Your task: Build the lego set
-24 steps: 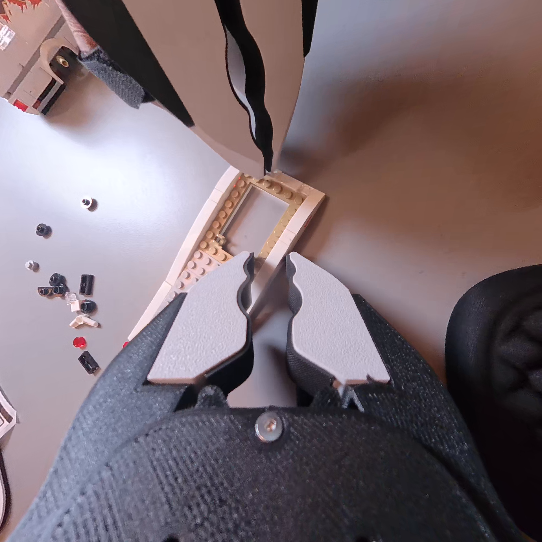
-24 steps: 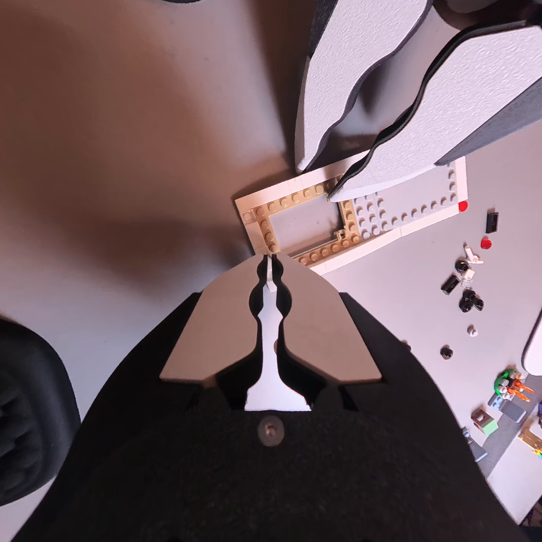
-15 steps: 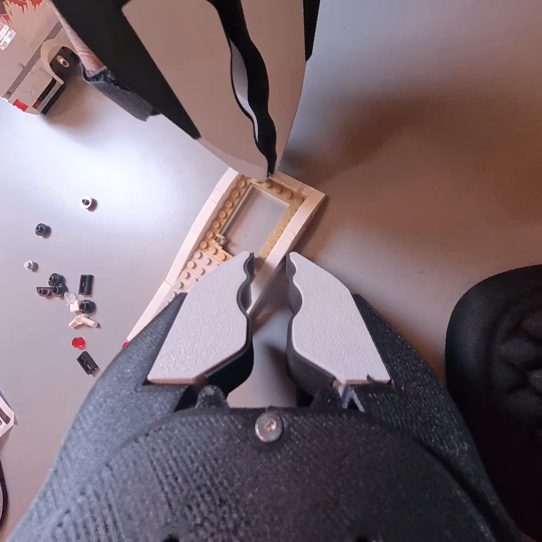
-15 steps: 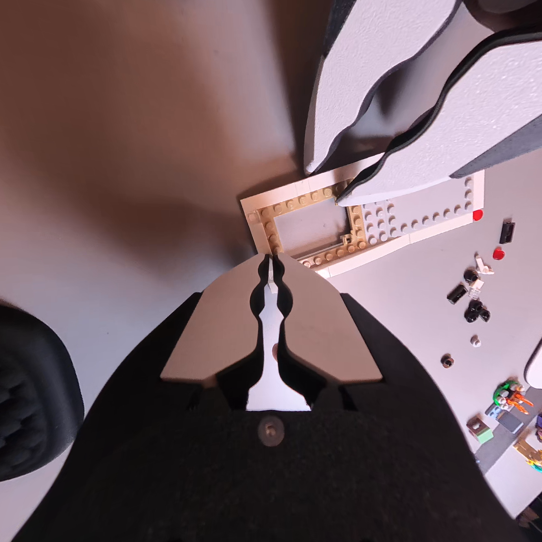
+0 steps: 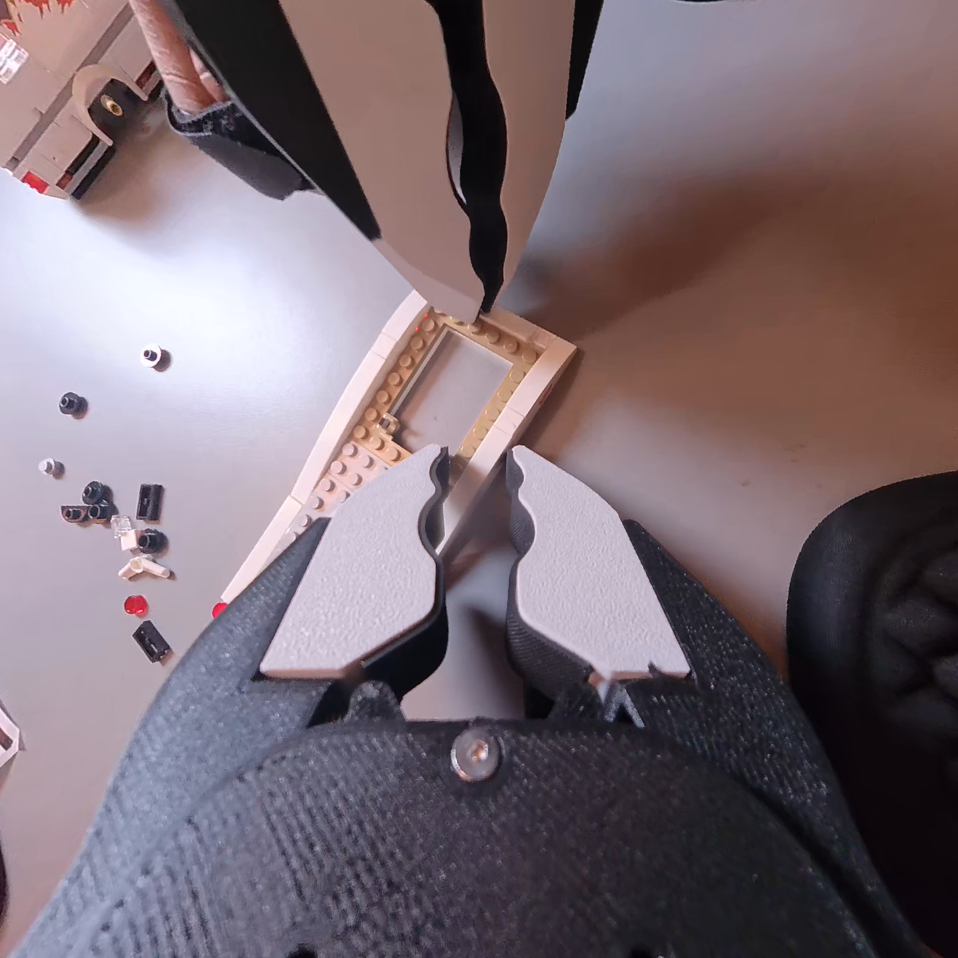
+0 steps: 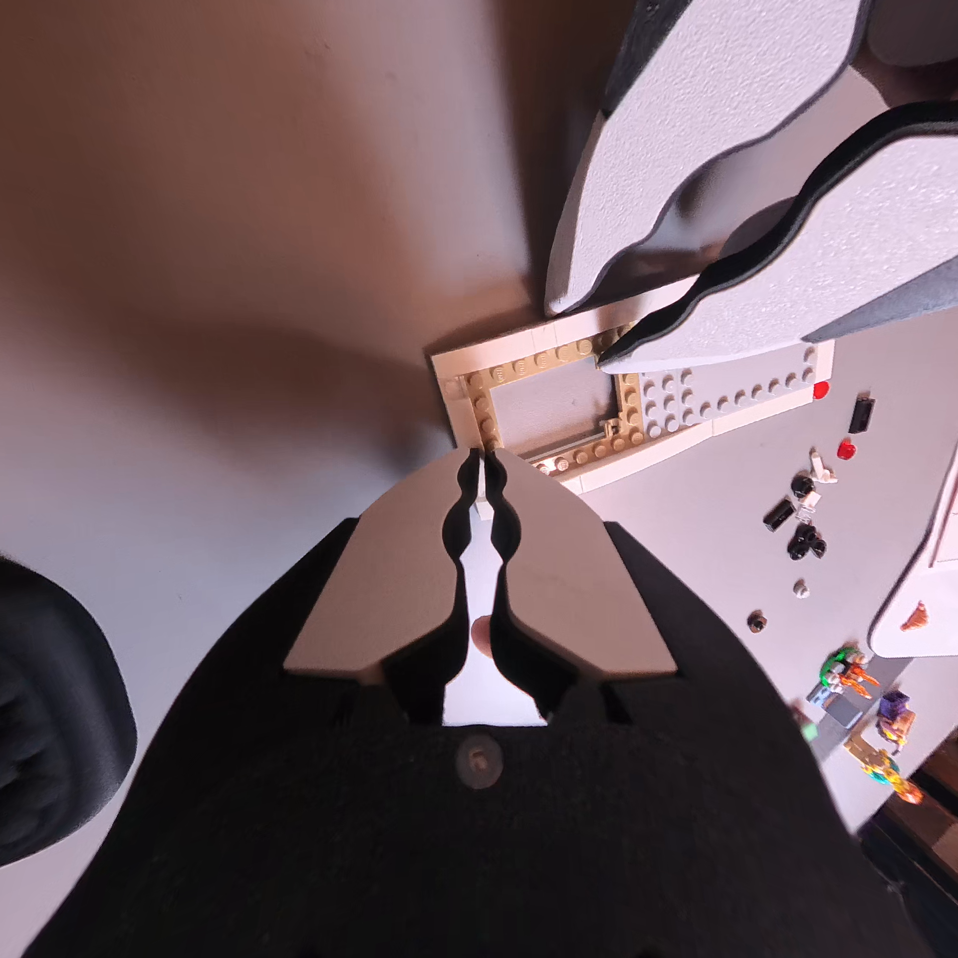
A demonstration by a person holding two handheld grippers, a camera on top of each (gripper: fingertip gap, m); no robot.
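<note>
Left wrist view: the left gripper [image 5: 477, 456] straddles the near side rail of the tan-and-white brick frame [image 5: 539, 373], one finger inside the frame's opening and one outside it, clamping the rail. At the frame's far end, the right gripper [image 5: 484, 306] touches down with its tips together. Loose small parts [image 5: 140, 523] lie on the bench [image 5: 726, 363], off to the left.

Right wrist view: the right gripper is closed on a thin white piece [image 6: 483, 484], held at the frame's nearest corner. Ahead and to the right, the left gripper grips the far rail.
</note>
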